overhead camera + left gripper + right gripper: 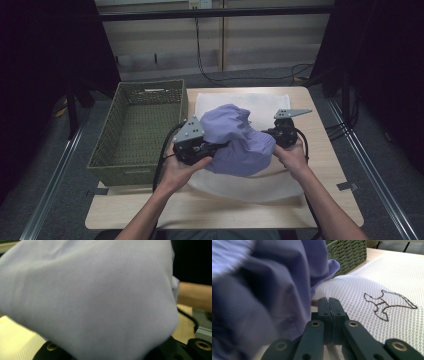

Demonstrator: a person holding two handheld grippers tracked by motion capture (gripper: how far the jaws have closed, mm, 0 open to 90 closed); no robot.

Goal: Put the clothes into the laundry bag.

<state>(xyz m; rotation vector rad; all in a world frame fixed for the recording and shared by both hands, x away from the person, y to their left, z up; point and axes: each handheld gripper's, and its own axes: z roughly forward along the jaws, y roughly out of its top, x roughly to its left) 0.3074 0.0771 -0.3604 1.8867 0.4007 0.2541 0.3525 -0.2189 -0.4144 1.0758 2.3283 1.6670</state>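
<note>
The right tongs (328, 305) are pressed together, seemingly nipping the white mesh bag (372, 282) beside the purple garment (235, 140). The left tongs (216, 148) are buried in that garment; whether they pinch it cannot be told. The garment bunches between both, above the bag on the desk (330, 165), beside a green woven basket (137, 132).

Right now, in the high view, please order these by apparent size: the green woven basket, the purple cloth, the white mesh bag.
1. Green woven basket
2. White mesh bag, though the cloth covers part of it, so its rank against the basket is unsure
3. Purple cloth
</note>
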